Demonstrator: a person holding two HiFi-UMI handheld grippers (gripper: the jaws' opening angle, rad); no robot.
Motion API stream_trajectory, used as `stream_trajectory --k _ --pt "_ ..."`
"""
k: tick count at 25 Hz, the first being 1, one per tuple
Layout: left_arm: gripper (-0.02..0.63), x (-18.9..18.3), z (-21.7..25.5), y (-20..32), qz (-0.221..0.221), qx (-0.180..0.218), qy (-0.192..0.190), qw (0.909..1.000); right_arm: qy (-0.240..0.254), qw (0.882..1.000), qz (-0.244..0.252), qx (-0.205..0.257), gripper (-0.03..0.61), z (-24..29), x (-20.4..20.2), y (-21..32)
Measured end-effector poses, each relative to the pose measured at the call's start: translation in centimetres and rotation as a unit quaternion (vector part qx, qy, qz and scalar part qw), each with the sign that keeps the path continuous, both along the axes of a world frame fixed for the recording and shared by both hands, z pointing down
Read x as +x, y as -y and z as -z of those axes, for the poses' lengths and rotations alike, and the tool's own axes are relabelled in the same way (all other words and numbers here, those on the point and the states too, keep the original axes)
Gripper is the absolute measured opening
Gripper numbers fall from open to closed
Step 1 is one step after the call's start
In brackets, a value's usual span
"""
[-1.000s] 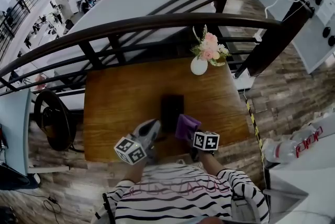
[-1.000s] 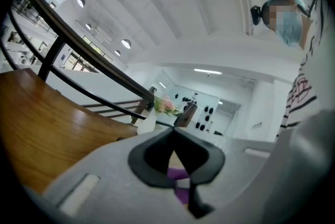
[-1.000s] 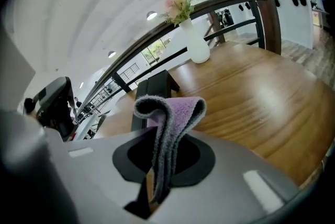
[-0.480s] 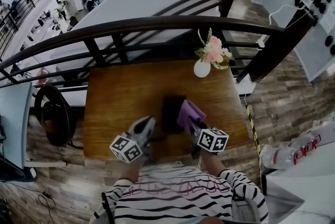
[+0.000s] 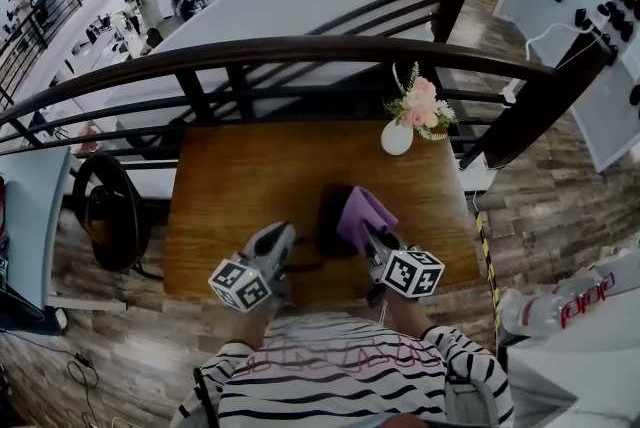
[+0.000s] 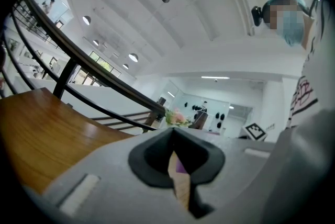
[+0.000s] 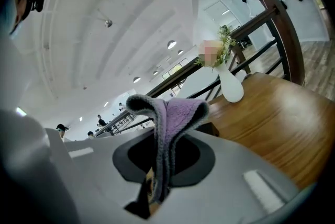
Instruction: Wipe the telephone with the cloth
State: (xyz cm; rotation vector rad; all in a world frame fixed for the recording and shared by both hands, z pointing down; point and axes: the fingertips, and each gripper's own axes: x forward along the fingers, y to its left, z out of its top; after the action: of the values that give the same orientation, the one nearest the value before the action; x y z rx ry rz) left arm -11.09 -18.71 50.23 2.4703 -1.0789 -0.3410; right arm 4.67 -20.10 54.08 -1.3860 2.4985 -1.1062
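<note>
In the head view we saw the telephone [image 5: 332,214], a dark slab, lying on the wooden table [image 5: 230,186] towards its near edge. The left gripper [image 5: 283,236] lay just to the telephone's left. The right gripper [image 5: 372,234] held the purple cloth [image 5: 364,213] up at the telephone's right edge; we could not tell whether the two touched. A white vase [image 5: 397,139] of flowers stood at the far right of the table, below the dark railing [image 5: 300,48].

In the left gripper view, the left gripper [image 6: 176,165] had its jaws drawn together with nothing between them, only a thin slit showing wood.

In the right gripper view, the right gripper [image 7: 157,168] was clenched on the cloth [image 7: 175,113], which folded over above the jaws. The vase [image 7: 231,88] stood beyond on the table [image 7: 272,113].
</note>
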Motion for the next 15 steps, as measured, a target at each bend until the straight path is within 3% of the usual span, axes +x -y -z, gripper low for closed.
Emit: stream_trajectory --k 15 --pt "0.0 -1.4 -0.3 -1.3 0.027 0.001 -0.003 0.9996 -0.005 1.0 0.021 0.003 0.035 0.0 -1.4 -1.1"
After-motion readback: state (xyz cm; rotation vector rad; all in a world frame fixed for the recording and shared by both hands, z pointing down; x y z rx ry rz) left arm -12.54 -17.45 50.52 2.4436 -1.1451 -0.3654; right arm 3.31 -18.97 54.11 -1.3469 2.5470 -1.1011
